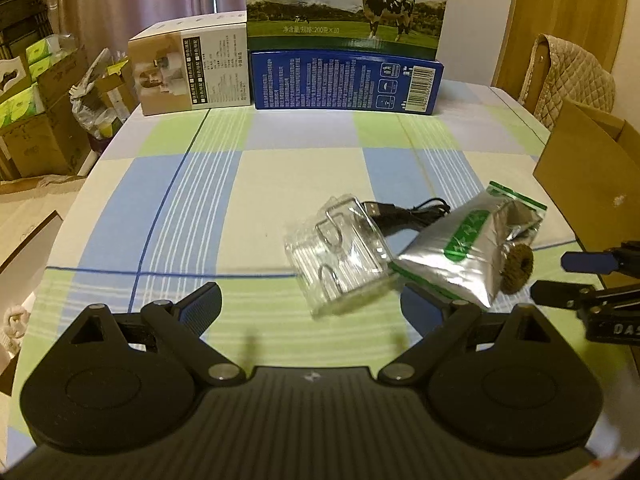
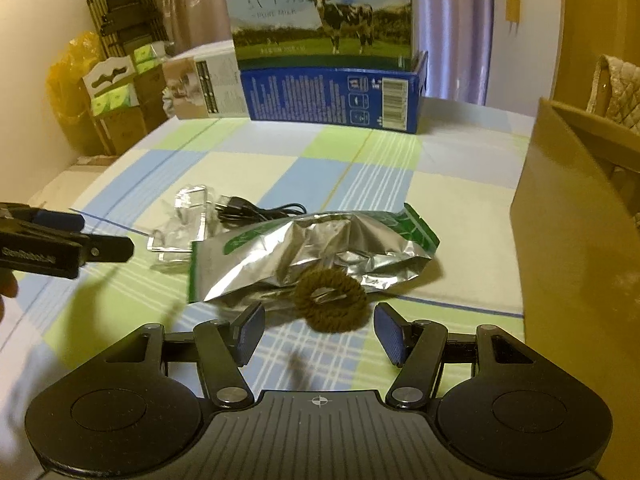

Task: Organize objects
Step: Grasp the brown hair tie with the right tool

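Left wrist: left gripper jaws spread, empty, over checked tablecloth; crinkly clear packet with wire hooks just ahead, touching silver foil pouch.

Right wrist: right gripper jaws spread, empty; fuzzy brown ring just beyond fingertips, against crumpled foil pouch; black USB cable behind; cardboard box right.

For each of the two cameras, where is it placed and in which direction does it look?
Left wrist: sits on the left gripper, low over the table, facing the clear packet; its open fingers show, and the right gripper enters at the right edge.
Right wrist: sits on the right gripper, facing the brown hair tie leaning on the foil bag; open fingers show.
Both share the hair tie, foil bag, black cable and milk carton.
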Demonstrator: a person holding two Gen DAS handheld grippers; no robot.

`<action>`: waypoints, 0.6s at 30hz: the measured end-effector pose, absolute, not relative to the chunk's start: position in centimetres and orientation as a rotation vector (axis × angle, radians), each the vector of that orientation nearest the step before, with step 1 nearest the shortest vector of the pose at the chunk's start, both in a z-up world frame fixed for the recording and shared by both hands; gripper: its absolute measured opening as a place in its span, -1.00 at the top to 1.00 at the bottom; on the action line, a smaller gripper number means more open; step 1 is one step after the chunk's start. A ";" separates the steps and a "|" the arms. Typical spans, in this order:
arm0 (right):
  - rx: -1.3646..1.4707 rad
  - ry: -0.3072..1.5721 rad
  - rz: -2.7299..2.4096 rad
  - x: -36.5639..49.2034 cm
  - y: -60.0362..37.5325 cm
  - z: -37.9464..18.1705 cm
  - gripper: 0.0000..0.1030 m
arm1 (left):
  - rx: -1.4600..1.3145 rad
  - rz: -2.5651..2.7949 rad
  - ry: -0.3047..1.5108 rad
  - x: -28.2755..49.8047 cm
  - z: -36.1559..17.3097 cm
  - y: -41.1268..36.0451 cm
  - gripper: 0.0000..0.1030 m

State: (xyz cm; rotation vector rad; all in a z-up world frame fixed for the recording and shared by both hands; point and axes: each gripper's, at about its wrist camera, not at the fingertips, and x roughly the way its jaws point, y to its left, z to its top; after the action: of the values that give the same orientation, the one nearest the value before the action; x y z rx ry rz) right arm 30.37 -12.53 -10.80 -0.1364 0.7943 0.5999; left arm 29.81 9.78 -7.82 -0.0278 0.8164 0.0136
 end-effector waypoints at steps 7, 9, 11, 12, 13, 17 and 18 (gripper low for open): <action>-0.169 0.790 0.597 33.0 -11.5 -12.0 -0.13 | -0.059 0.026 0.822 30.8 -8.3 10.4 -0.83; -0.149 0.814 0.598 33.6 -11.6 -12.4 -0.13 | -0.060 0.022 0.827 30.9 -8.4 10.4 -0.83; -0.127 0.847 0.603 33.9 -11.7 -12.9 -0.12 | -0.056 0.020 0.831 30.9 -8.5 10.4 -0.83; -0.123 0.857 0.602 34.1 -11.8 -13.1 -0.12 | -0.056 0.016 0.833 31.0 -8.6 10.4 -0.83; -0.115 0.863 0.601 34.1 -11.9 -13.2 -0.12 | -0.058 0.015 0.837 31.1 -8.8 10.4 -0.83; -0.094 0.871 0.595 34.1 -12.1 -12.9 0.08 | -0.086 0.009 0.843 31.5 -9.2 10.5 -0.82; -0.087 0.874 0.595 34.2 -12.1 -12.8 0.17 | -0.092 0.002 0.842 31.6 -9.3 10.4 -0.82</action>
State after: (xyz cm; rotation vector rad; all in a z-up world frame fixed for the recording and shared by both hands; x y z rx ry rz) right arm 34.19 -12.09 -12.79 -0.0874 0.8737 0.5953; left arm 31.57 10.44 -9.25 -0.0919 0.8424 0.0020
